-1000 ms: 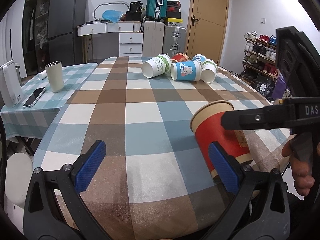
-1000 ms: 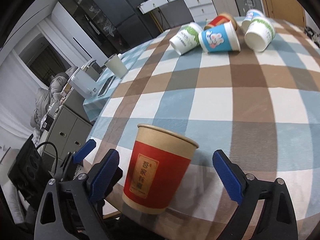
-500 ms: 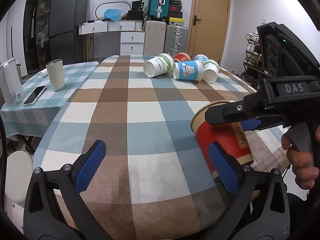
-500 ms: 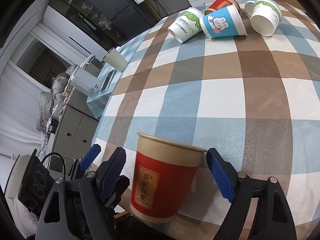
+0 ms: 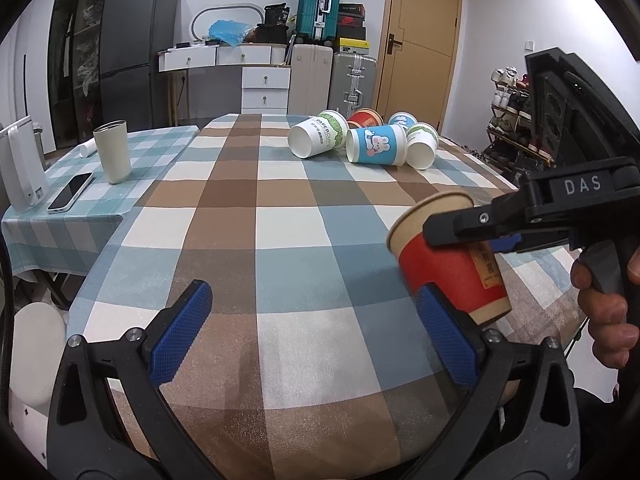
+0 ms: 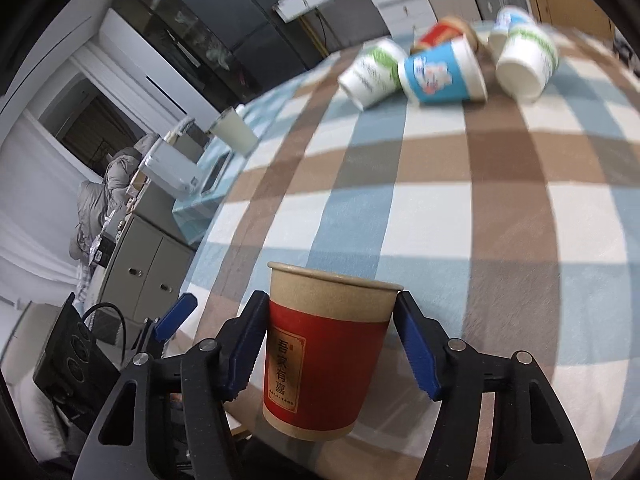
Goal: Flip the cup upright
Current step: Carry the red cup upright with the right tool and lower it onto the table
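Right now, on my left wrist camera, my left gripper (image 5: 316, 332) hangs low over the near edge of the checked tablecloth (image 5: 280, 240) with its blue pads spread wide and nothing between them. The red paper cup (image 5: 448, 264) sits to the right of that gap, rim up and leaning a little, just behind my right-hand pad. The right gripper (image 5: 476, 232) reaches in from the right edge of this view, one black finger lying across the cup's upper wall, and a bit of blue pad shows behind it. The hand (image 5: 604, 304) on its trigger shows at the right edge. Far across the table, a cluster of tipped paper cups (image 5: 364, 140) lies on its sides: white-and-green ones, a blue one with a rabbit, a red one behind. On the smaller side table to the left I see a cream tumbler (image 5: 113, 151) standing upright, a phone (image 5: 70, 192) lying flat beside it, and a white device (image 5: 20, 168) at the edge.

Through the right wrist camera, the red paper cup (image 6: 324, 356) fills the space between the right gripper's fingers (image 6: 416, 348), mouth up, its base near the table's edge. Both blue pads press against its sides just below the kraft band, pinching it. Whether the base touches the cloth I cannot tell. The left gripper (image 6: 172, 320) shows as a blue pad tip at lower left. The tipped cups (image 6: 440, 68) are blurred in the distance.
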`<state>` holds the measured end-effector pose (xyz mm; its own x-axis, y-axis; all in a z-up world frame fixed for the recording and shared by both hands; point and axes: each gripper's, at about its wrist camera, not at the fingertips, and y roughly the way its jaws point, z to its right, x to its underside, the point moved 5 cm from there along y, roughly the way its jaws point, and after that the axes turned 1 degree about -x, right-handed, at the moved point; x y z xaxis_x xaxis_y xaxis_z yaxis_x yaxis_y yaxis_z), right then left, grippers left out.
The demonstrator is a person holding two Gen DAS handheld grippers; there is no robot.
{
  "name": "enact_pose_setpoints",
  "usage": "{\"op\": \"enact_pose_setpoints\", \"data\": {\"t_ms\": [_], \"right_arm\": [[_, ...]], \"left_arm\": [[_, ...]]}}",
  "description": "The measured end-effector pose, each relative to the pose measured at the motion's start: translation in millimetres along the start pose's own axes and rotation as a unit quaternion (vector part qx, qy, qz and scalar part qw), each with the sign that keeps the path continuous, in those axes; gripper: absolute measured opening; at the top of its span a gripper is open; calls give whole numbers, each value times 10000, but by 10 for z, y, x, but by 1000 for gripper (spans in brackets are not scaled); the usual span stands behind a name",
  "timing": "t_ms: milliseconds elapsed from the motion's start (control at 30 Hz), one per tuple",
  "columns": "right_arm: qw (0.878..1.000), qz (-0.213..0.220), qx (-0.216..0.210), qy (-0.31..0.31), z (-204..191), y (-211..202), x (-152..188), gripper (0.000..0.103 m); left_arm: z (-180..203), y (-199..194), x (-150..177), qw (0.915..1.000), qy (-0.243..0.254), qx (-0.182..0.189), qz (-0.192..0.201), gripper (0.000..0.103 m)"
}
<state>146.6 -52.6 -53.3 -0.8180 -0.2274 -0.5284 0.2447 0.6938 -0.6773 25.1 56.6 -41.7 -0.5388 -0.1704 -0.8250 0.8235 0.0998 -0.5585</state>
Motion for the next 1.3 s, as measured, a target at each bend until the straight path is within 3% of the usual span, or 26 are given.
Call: {"op": "enact_pose_setpoints", "data": {"t_ms": [233,433,567,800,1300], "right_arm": [[9867,1211,690,-838,63,-194,-95,65],[9709,1865,1060,-1067,143,-201,-222,65],[9651,1986,1263,-1152,145,-157,-271,65],[9674,1779,1412,-1119,166,-56,-301,65],[9621,1856,1315,-1504,100,-208,-70,65]], "left_arm": [[7,3,1,10000,1,4,-13,102],[34,27,12,10000,9,0,-24,102],[47,43,17,10000,15,4,-32,102],[51,56,21,10000,11,10,-31,102],[71,122,-102,9999,24,-14,168,102]]}}
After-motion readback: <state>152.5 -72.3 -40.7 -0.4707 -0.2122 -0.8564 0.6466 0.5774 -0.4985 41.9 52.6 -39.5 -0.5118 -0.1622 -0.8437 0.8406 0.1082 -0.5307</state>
